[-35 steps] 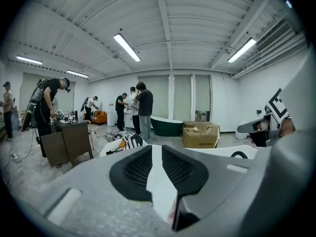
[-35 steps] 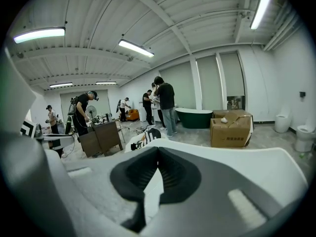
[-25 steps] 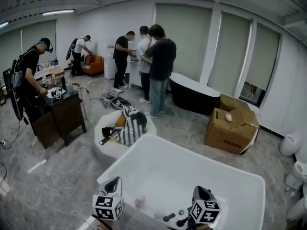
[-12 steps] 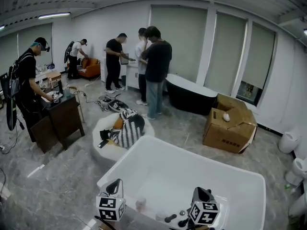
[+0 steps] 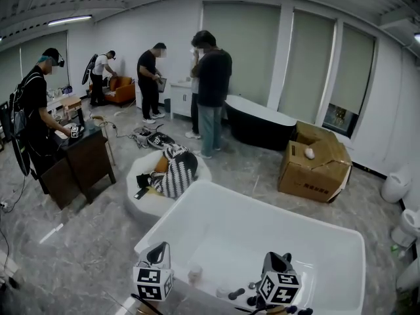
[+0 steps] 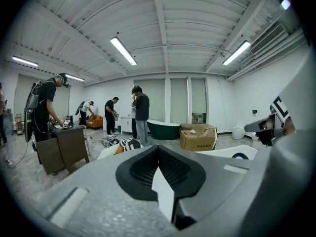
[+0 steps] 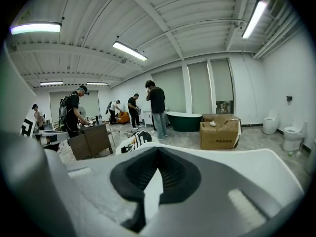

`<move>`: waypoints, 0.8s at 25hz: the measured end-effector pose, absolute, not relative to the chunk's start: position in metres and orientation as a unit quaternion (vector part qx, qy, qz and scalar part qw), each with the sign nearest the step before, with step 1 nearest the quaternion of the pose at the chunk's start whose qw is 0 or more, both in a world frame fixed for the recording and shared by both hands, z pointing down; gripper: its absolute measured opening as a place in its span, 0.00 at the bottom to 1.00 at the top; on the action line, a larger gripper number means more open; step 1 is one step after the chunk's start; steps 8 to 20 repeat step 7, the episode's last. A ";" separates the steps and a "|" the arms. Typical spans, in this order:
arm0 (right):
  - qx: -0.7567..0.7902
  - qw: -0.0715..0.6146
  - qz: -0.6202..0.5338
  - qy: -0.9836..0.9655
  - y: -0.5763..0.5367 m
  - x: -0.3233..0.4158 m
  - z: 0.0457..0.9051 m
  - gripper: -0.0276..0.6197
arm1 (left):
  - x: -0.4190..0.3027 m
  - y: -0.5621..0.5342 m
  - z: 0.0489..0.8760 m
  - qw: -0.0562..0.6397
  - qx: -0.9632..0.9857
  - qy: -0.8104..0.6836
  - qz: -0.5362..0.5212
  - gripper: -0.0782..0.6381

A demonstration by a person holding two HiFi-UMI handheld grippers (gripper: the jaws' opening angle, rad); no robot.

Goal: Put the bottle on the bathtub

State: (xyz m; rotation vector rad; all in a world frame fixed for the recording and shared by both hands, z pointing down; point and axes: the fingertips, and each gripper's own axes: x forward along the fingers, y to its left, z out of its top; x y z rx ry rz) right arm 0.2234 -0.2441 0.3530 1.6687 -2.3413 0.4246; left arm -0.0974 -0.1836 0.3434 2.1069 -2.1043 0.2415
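Note:
A large white bathtub (image 5: 282,211) fills the foreground of the head view. A small pale bottle (image 5: 195,273) stands upright inside it near the close rim, between my two grippers. The left gripper (image 5: 156,256) is low at the bottom left, just left of the bottle and apart from it. My right gripper (image 5: 281,264) is at the bottom right, beside small dark fittings (image 5: 237,294). In the left gripper view the left gripper (image 6: 158,149) is shut on nothing. The right gripper (image 7: 157,149) is likewise shut and empty in its own view.
A round white tub with a striped bundle (image 5: 172,172) sits just beyond the bathtub's left corner. A dark desk (image 5: 79,159) is at the left, a cardboard box (image 5: 314,163) at the right, a black bathtub (image 5: 259,125) behind. Several people (image 5: 211,90) stand at the back. Toilets (image 5: 397,186) line the right wall.
The head view has shifted slightly. People at the back have stepped leftward. Both grippers stay low at the tub's near rim, and the bottle has not moved.

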 end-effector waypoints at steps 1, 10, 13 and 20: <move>0.570 0.119 0.142 -0.800 -0.244 0.222 0.354 0.05 | -0.098 -0.184 0.345 0.077 0.703 -0.702 0.080 0.12; 0.579 0.129 0.114 -0.797 -0.244 0.219 0.354 0.05 | -0.100 -0.183 0.350 0.073 0.705 -0.701 0.078 0.12; 0.579 0.129 0.114 -0.797 -0.244 0.219 0.354 0.05 | -0.100 -0.183 0.350 0.073 0.705 -0.701 0.078 0.12; 0.579 0.129 0.114 -0.797 -0.244 0.219 0.354 0.05 | -0.100 -0.183 0.350 0.073 0.705 -0.701 0.078 0.12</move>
